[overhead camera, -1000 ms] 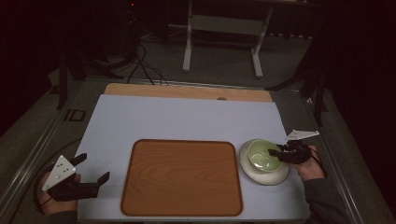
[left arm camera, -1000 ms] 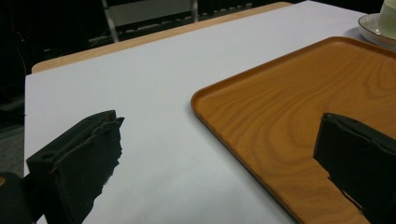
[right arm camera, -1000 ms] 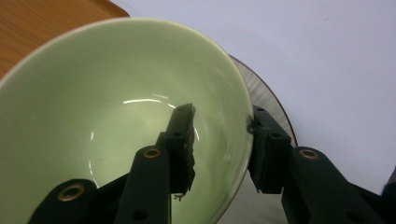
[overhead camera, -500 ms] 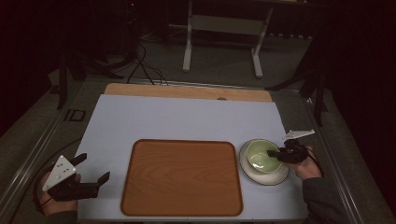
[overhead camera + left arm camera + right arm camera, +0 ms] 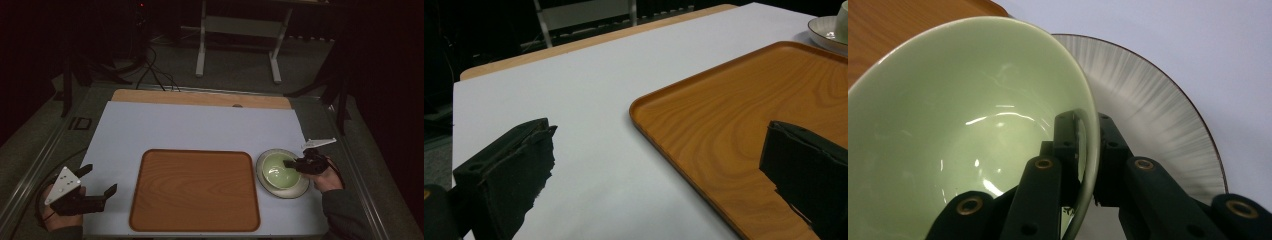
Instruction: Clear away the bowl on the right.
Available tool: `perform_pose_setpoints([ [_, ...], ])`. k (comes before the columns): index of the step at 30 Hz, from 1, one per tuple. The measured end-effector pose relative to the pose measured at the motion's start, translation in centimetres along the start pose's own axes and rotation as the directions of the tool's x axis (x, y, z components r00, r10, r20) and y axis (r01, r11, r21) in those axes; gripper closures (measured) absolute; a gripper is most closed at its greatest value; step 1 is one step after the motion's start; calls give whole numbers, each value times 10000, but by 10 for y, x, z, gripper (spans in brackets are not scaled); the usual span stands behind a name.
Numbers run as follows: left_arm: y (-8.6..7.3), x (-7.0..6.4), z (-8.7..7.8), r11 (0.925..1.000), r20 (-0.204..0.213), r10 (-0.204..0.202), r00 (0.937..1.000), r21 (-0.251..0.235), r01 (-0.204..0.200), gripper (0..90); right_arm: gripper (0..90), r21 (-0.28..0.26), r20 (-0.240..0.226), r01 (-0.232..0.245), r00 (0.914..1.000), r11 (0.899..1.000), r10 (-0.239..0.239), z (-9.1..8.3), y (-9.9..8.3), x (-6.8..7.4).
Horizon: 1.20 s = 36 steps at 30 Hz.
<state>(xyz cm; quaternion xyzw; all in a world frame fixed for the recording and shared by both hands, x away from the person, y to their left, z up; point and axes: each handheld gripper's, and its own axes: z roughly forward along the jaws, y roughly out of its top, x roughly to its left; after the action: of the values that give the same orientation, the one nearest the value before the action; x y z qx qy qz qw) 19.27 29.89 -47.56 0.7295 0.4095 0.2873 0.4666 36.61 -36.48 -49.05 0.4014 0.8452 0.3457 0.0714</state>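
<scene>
Green glazed bowl [image 5: 963, 130] is sitting on a white plate [image 5: 1158, 100] with a dark rim, just right of the wooden tray [image 5: 195, 190] on the white-covered table [image 5: 200, 125]. Right gripper [image 5: 1083, 150] is clamping the bowl's rim, one jaw inside the bowl and one outside, jaws closed down tight on the wall. In the high view the right gripper [image 5: 295, 164] is reaching in from the right over the bowl [image 5: 277, 170] and plate [image 5: 300, 187], with the person's right hand [image 5: 325, 177] behind it. Bowl looks tilted in the right gripper view; cannot tell whether it is lifting off the plate. Left gripper [image 5: 97, 182] is resting at the table's near left corner, well apart from the bowl, jaws spread wide and holding nothing; tray edge [image 5: 734, 125] is showing between them in the left gripper view.
</scene>
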Motion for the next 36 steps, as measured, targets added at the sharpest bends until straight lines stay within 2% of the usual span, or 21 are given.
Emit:
perform_pose_setpoints([
  [15,0,0,-1,10000,7,36,10000,-43,-36,11,827,-237,59,379,9993,9990,-378,-6,3,9],
  [26,0,0,-1,10000,5,29,10000,-62,-29,11,824,-316,55,450,9990,9985,-449,-9,3,12],
  [36,0,1,-1,10000,23,17,10000,-69,-17,11,813,-395,103,760,9971,9963,-757,-12,9,16],
])
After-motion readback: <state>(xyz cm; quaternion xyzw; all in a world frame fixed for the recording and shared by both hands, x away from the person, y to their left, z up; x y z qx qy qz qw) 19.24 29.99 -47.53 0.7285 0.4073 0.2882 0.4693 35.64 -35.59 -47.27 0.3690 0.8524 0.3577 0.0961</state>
